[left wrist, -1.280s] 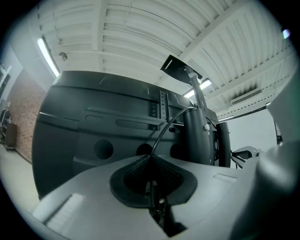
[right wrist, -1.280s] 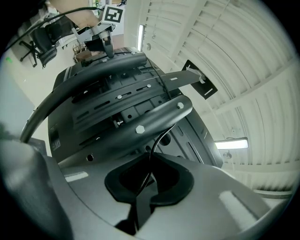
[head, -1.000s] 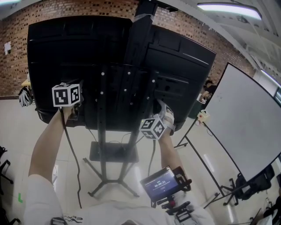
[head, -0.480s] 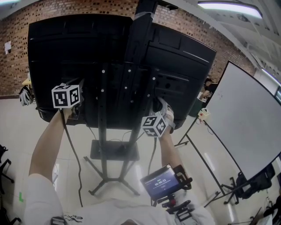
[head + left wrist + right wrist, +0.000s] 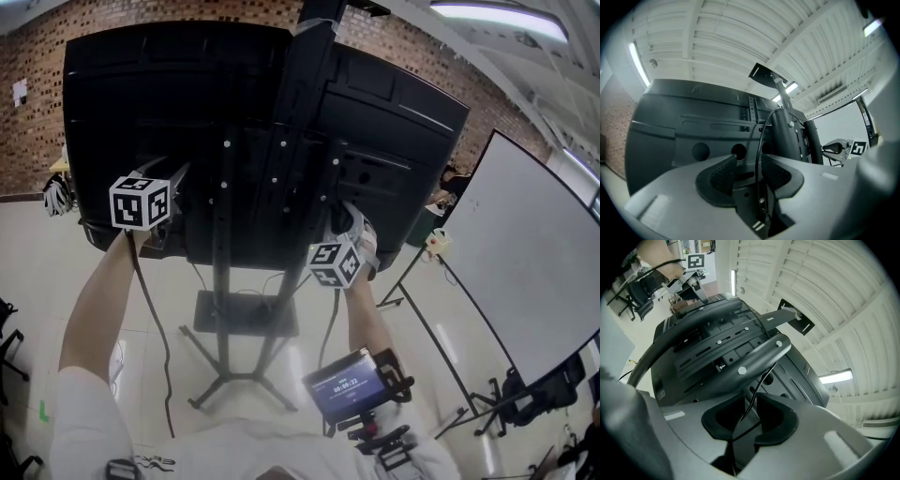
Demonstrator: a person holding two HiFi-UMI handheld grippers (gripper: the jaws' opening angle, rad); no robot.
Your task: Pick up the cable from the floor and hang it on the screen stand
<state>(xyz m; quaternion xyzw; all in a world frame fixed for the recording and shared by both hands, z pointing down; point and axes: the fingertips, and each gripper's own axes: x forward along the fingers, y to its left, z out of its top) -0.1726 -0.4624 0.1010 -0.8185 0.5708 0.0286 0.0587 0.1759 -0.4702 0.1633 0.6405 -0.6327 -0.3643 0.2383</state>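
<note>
Cable (image 5: 758,140) is up on the stand (image 5: 225,281) behind the screen (image 5: 169,103), off the floor (image 5: 56,281) at the top end. In the left gripper view it rises from between the jaws and loops over the upper part of the column (image 5: 785,136). In the right gripper view the cable (image 5: 764,380) runs up from the jaw gap to the crossbar (image 5: 754,362); can't tell whether it wraps round the bar or only lies against it. Left gripper (image 5: 749,161): jaws have just been opening and now stand wide apart. The cable passes between the pads, close to one of them, and isn't clamped. Right gripper (image 5: 750,404): jaws have also just been opening and are about partway apart, with the cable slack in the gap and no squeeze on it. In the head view the left gripper (image 5: 169,171) sits at the screen's lower left edge and the right gripper (image 5: 344,214) against the bracket plate, right of the column. One strand (image 5: 155,319) hangs below the left arm toward the floor, and another drops below the right gripper beside the stand's legs. Whiteboard (image 5: 525,253) stands off to the right.
</note>
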